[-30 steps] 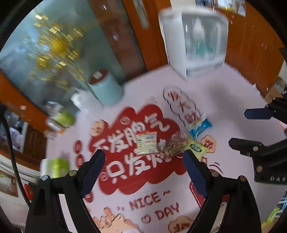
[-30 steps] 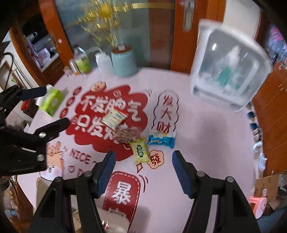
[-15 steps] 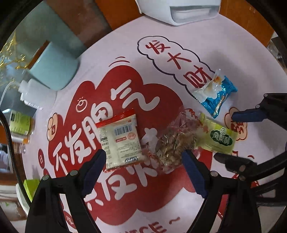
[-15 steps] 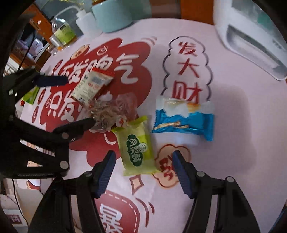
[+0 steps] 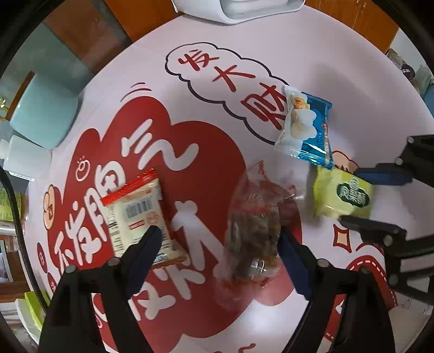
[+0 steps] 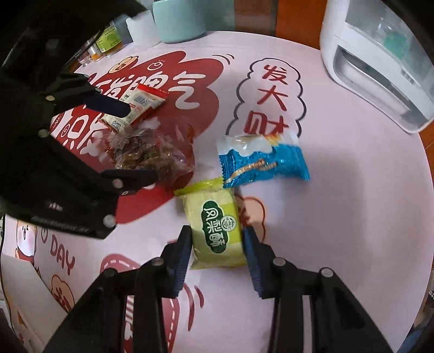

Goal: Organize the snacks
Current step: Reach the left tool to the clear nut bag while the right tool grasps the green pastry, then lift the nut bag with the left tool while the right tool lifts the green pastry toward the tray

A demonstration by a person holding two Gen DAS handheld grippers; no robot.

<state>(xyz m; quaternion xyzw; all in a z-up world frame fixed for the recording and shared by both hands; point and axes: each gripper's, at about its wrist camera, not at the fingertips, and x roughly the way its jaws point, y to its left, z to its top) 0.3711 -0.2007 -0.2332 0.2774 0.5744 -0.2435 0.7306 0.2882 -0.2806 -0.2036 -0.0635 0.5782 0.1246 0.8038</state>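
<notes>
Snacks lie in a loose cluster on a smooth pink tablecloth (image 6: 352,190) printed with red clouds and white characters. At the lower centre of the right wrist view, a plump yellow-green packet (image 6: 215,225) with glossy film and crimped ends sits between the closing jaws of the right gripper (image 6: 217,239); the blue ribbed pads flank its two long sides, and whether they already press on it is hard to tell. Just above it lies a crinkly blue and white packet (image 6: 263,160), their ends nearly touching. At the lower centre of the left wrist view, the left gripper (image 5: 219,244) is closing around a clear crumpled bag (image 5: 255,230) of brown pieces, with room on both sides; its left finger overlaps a flat cream sachet (image 5: 135,214) with a red edge. A white box-shaped appliance (image 6: 379,62) stands at the upper right, a pale teal cylinder (image 6: 179,19) at the top. Bare cloth stretches to the right of the packets.
</notes>
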